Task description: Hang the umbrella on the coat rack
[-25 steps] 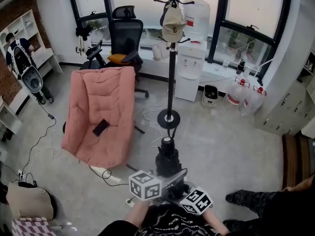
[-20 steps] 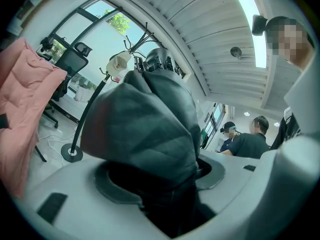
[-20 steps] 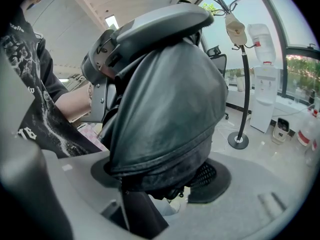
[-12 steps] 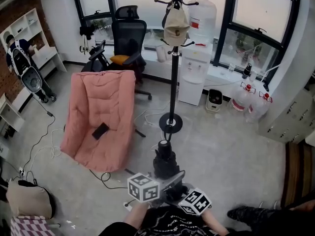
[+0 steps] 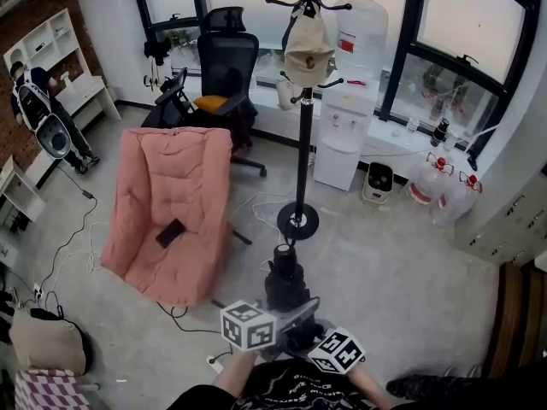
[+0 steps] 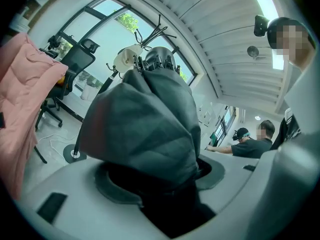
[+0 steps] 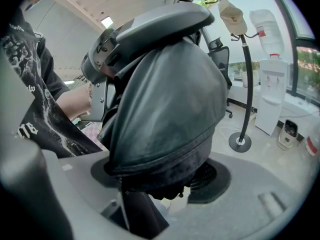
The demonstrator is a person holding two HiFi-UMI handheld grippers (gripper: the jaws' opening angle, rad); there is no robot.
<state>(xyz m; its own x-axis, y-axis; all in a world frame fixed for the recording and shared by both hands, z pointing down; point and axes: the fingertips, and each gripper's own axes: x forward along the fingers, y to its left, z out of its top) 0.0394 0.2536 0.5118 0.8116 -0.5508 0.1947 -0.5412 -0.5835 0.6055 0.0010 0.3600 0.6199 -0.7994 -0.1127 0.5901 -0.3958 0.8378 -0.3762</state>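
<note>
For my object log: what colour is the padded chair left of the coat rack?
Pink; the padded chair shows best in the head view.

The coat rack [image 5: 303, 143] is standing black on the grey floor [image 5: 402, 254], a beige cap [image 5: 308, 48] hanging on it. Left of the rack a pink chair [image 5: 171, 203] is showing, right of it a white water dispenser [image 5: 344, 131]. Before the rack, the umbrella [image 5: 286, 282] is showing black, the left tool [image 6: 160, 181] and right tool [image 7: 162, 184] pale grey.
</note>
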